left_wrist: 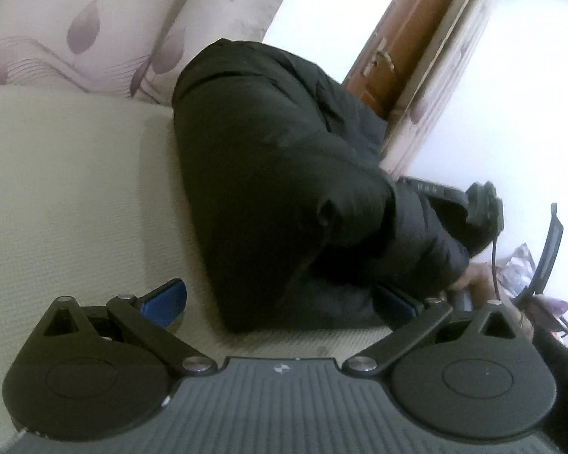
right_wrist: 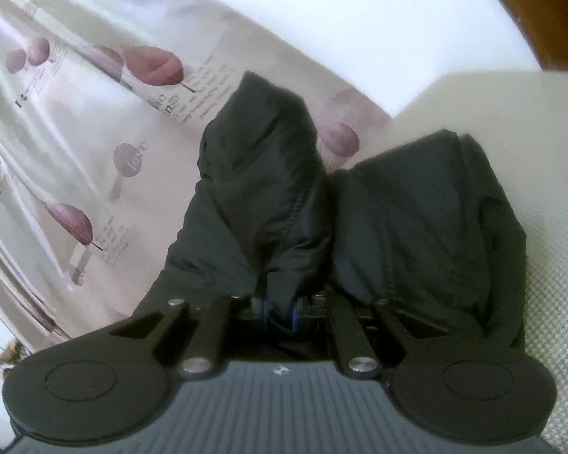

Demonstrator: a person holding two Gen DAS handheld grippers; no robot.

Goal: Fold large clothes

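— Left tongs (left_wrist: 280, 302)?
— Mine gape wide, their blue pads low beside the black coat (left_wrist: 276, 174) heaped on the cream bed (left_wrist: 75, 189).
— Right tongs (right_wrist: 280, 308)?
— Pinched tight on a coat fold.

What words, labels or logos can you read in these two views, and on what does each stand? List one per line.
"love": on the patterned curtain, on a purple round motif.
Other curtain print: blurred, unreadable.
Small white logo on the right claw's grey body: a mark, no letters.
Black jacket: no text visible.
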